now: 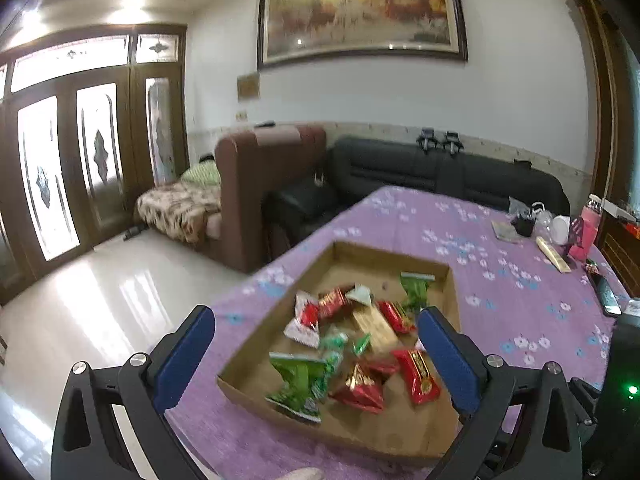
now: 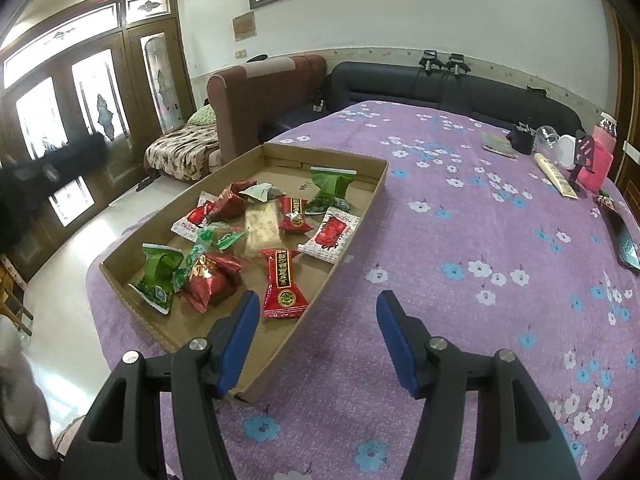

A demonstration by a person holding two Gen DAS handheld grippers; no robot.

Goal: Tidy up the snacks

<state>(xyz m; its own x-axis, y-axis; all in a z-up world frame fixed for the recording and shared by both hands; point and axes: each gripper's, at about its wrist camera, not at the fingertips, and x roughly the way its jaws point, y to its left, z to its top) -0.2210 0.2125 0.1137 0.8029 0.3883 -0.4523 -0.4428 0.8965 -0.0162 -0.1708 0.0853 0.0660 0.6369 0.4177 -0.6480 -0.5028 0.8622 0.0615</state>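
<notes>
A shallow cardboard tray point(image 1: 344, 438) point(image 2: 362, 202) lies on the purple flowered tablecloth point(image 2: 460, 240) and holds several wrapped snacks in red, green and white. A long red packet point(image 2: 283, 284) point(image 1: 418, 376) lies nearest the tray's near end, beside a green packet point(image 2: 158, 276) point(image 1: 298, 384). My left gripper point(image 1: 316, 340) hangs open above the tray, its blue pads wide apart with nothing pinched. My right gripper point(image 2: 318, 320) is open too, just past the tray's near corner, its left finger point(image 2: 240, 336) over the tray and its right over the cloth.
At the table's far right stand a pink bottle point(image 1: 588, 232), a white cup point(image 2: 570, 150), a black stand, a long pale packet point(image 2: 556, 178) and a dark phone point(image 2: 626, 240). Sofas point(image 2: 440, 84) line the wall behind. The table edge drops to a tiled floor point(image 1: 100, 304) on the left.
</notes>
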